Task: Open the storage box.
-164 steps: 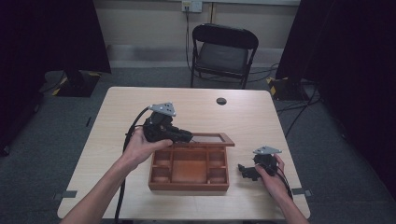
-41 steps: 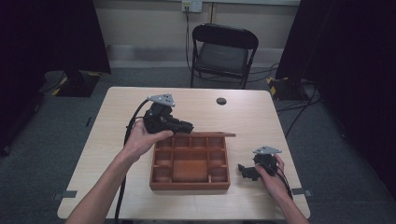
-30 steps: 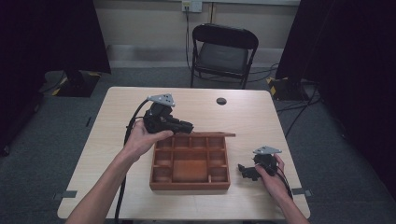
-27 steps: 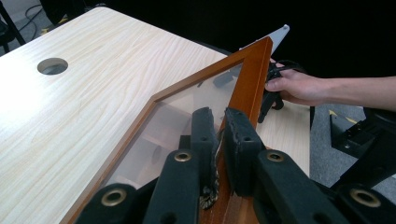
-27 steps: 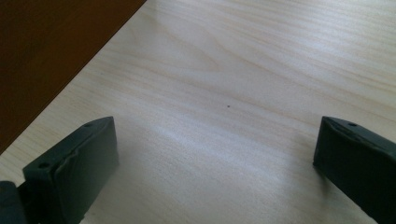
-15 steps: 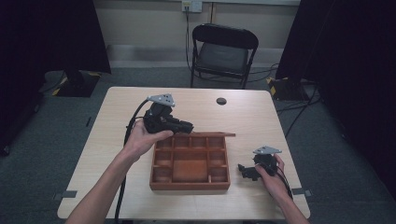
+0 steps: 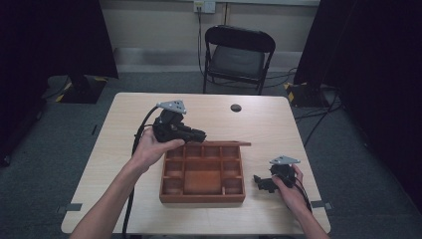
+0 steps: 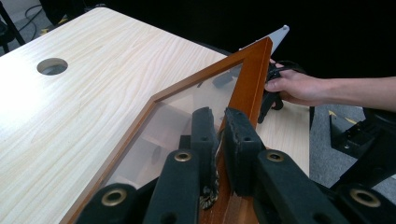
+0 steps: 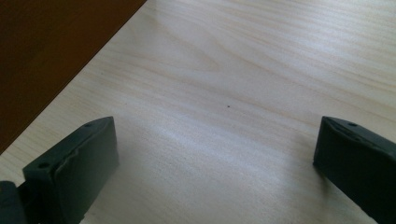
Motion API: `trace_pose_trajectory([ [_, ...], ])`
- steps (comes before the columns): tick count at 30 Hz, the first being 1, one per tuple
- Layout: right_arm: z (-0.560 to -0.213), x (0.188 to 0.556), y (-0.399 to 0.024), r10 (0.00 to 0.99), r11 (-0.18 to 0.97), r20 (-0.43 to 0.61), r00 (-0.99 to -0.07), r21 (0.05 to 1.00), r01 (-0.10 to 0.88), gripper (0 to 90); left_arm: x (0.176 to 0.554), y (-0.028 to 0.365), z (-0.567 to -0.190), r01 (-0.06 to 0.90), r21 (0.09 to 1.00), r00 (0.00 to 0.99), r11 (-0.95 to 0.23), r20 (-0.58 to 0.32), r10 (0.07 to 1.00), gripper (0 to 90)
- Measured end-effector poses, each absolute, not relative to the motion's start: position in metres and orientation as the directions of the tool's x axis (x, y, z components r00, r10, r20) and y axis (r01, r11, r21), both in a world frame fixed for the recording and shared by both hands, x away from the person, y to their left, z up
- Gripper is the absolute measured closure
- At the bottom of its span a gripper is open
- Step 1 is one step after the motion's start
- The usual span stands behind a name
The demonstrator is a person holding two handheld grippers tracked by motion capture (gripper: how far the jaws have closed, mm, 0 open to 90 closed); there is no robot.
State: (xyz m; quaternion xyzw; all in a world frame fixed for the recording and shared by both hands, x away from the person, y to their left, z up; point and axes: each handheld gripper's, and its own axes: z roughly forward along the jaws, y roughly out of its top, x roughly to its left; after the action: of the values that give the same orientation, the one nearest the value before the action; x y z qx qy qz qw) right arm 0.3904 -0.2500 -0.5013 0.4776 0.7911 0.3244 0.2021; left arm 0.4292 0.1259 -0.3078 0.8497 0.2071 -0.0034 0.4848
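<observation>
Holding the glass lid (image 8: 187,112) raised on edge at the box's (image 7: 202,174) far side, left gripper (image 8: 218,135) pinches its frame; right gripper (image 9: 215,158) spread, idle on table (image 7: 124,149) — lid open, compartments w/ nothing in them.

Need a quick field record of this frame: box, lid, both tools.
box: wooden compartment box, open, on table
lid: glass-paned wooden frame, raised at the box's far edge
left tool: shut on the lid frame
right tool: open, nothing between its jaws, resting on the table right of the box
other: round hole in the tabletop
</observation>
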Motion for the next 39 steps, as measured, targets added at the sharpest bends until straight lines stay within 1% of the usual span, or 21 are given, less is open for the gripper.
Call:
trace_pose_trajectory([
  [39,-0.5013,0.3906,-0.25,0.886,0.335,-0.01,-0.464,0.706,0.624,0.0,0.4282,0.1251,-0.3076,0.352,0.82,0.915,-0.451,-0.2,0.35,82.9],
])
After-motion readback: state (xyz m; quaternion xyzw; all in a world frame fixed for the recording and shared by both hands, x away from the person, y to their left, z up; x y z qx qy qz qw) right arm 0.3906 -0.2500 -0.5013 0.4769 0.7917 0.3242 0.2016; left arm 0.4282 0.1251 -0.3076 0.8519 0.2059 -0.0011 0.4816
